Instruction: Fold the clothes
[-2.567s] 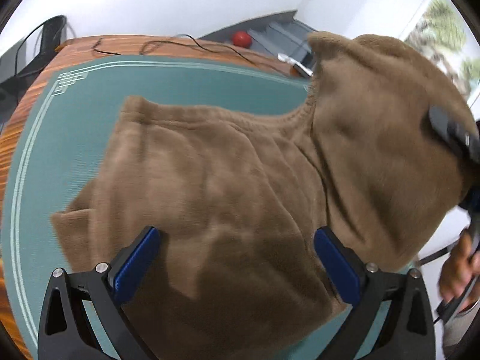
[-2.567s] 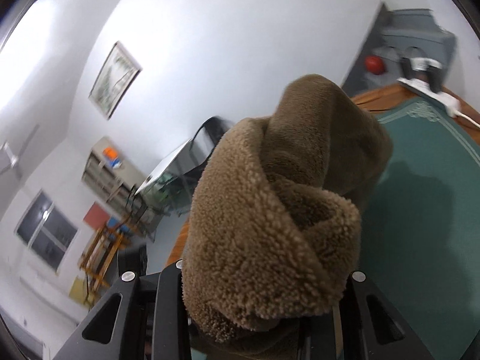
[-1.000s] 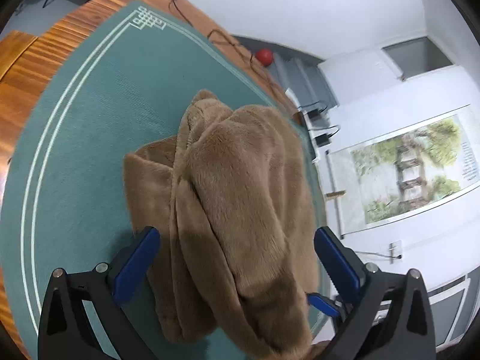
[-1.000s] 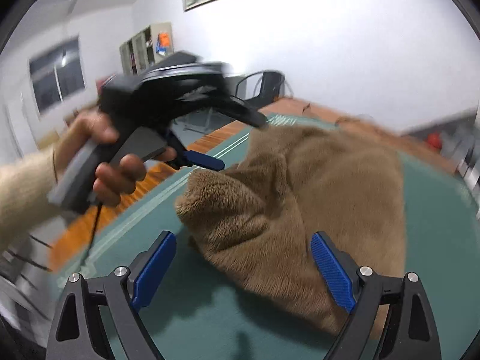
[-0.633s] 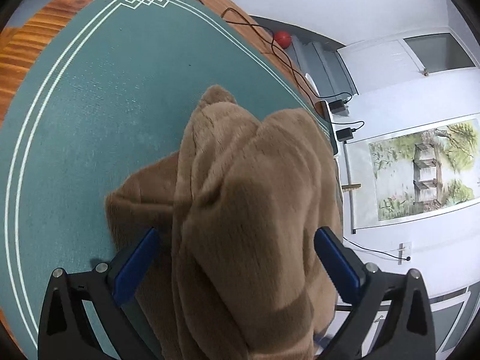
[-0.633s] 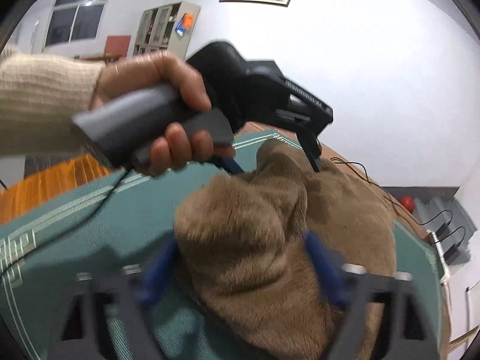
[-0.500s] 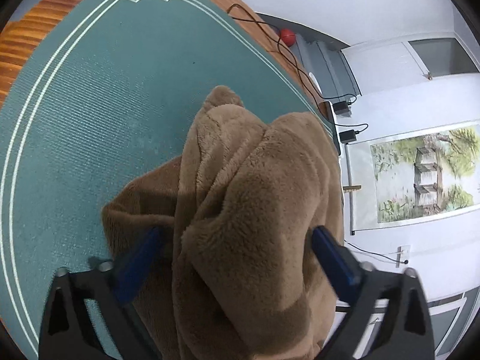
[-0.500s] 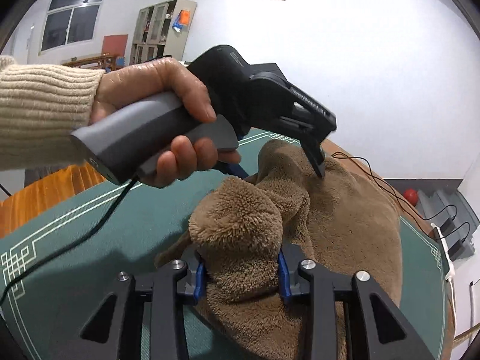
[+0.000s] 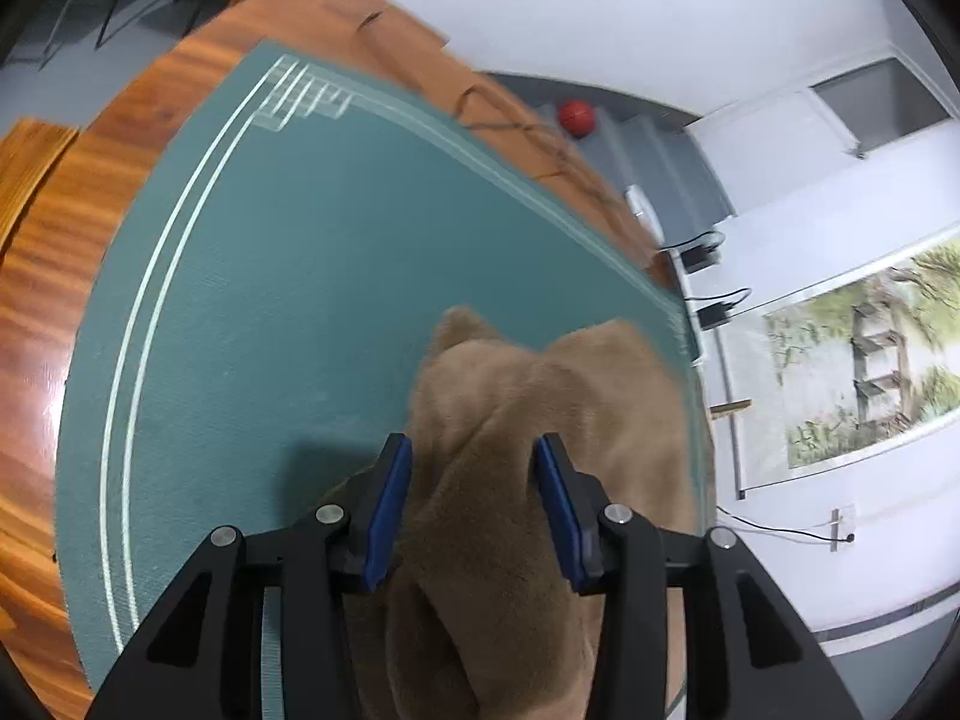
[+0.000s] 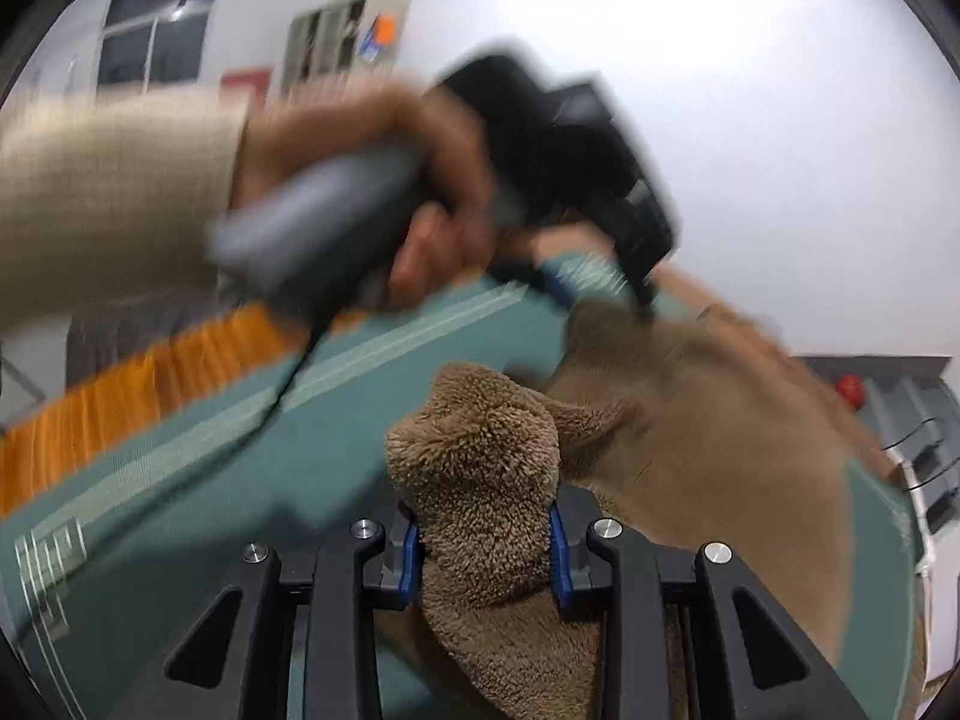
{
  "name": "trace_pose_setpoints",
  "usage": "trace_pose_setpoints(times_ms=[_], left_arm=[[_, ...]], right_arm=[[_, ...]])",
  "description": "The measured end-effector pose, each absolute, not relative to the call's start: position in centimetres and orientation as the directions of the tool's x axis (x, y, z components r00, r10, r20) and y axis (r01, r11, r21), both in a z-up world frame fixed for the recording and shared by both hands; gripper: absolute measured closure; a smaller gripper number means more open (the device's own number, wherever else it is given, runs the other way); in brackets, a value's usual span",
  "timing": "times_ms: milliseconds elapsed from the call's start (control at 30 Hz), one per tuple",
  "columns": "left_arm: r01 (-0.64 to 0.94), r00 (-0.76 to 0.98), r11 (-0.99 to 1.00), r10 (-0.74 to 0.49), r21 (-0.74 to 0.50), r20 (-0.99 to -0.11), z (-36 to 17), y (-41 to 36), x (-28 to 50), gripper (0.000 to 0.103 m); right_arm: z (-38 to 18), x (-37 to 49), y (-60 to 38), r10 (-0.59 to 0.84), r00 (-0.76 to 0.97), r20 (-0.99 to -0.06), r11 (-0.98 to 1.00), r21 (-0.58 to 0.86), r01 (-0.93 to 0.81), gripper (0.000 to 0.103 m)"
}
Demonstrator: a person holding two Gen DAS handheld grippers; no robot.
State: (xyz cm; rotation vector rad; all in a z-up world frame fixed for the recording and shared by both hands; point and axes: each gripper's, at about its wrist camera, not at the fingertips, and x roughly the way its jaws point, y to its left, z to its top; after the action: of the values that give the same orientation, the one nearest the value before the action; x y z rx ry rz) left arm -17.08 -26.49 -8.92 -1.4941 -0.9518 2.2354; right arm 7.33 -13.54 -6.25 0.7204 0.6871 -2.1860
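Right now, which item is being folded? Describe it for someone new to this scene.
On the wooden table lies a green mat. Bunched on its right side is the brown fleece garment, the only fuzzy thing there, pinched in both grippers' jaws.

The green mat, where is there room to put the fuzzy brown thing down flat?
The green mat is bare between its white border lines and the brown fleece garment. It is crowded on the side by the wall painting, where the left gripper and right gripper pinch the fleece.
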Motion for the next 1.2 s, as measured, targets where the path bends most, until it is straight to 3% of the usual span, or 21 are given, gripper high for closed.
trace_pose_setpoints(times_ms=[100,200,267,333,400,433,533,700,767,933,1100,1200], left_arm=[[0.083,-0.432,-0.761,0.555,-0.644,-0.711,-8.1,-26.1,-16.0,0.055],[0.045,-0.444,-0.781,0.543,-0.623,-0.712,-7.1,-25.7,-15.0,0.045],[0.019,-0.453,-0.793,0.536,-0.609,-0.713,-6.4,-25.5,-14.2,0.038],[-0.006,-0.461,-0.805,0.528,-0.593,-0.713,-5.8,-25.2,-13.5,0.031],[-0.018,-0.476,-0.816,0.515,-0.577,-0.713,-4.6,-25.4,-12.9,0.029],[-0.025,-0.483,-0.821,0.51,-0.571,-0.712,-4.0,-25.4,-12.7,0.028],[-0.074,-0.507,-0.825,0.515,-0.56,-0.692,-2.0,-24.2,-12.2,0.024],[-0.17,-0.493,-0.824,0.546,-0.54,-0.678,-0.6,-21.4,-12.1,0.023],[-0.183,-0.473,-0.827,0.548,-0.531,-0.69,-1.3,-20.3,-12.6,0.023],[-0.126,-0.421,-0.837,0.531,-0.532,-0.736,-4.9,-20.0,-14.1,0.023],[-0.125,-0.399,-0.844,0.524,-0.522,-0.753,-6.6,-20.7,-14.0,0.023],[-0.126,-0.383,-0.846,0.524,-0.519,-0.761,-7.3,-21.1,-13.8,0.023]], right_arm=[[-8.3,8.0,-13.6,-0.448,-0.576,-0.684,-0.572,-0.276,0.772,0.069],[-8.4,8.1,-13.2,-0.452,-0.574,-0.683,-0.572,-0.272,0.774,0.069],[-8.6,7.4,-13.4,-0.47,-0.547,-0.693,-0.563,-0.242,0.79,0.053],[-9.0,8.0,-13.7,-0.495,-0.51,-0.704,-0.514,-0.235,0.825,0.017],[-8.9,9.2,-13.9,-0.484,-0.523,-0.701,-0.484,-0.283,0.828,0.01],[-8.7,9.8,-13.9,-0.48,-0.537,-0.694,-0.476,-0.309,0.823,0.01],[-5.9,10.2,-11.8,-0.555,-0.509,-0.658,-0.52,-0.204,0.83,0.01],[0.0,10.1,-6.8,-0.614,-0.589,-0.525,-0.658,-0.072,0.75,0.01],[0.9,9.6,-5.2,-0.534,-0.69,-0.489,-0.751,-0.101,0.652,0.01],[-0.4,7.5,-4.2,-0.365,-0.789,-0.495,-0.84,-0.19,0.508,0.011],[-1.9,8.1,-8.0,-0.419,-0.764,-0.491,-0.737,-0.308,0.602,0.011],[-3.9,8.8,-9.5,-0.424,-0.726,-0.542,-0.654,-0.372,0.659,0.011]])
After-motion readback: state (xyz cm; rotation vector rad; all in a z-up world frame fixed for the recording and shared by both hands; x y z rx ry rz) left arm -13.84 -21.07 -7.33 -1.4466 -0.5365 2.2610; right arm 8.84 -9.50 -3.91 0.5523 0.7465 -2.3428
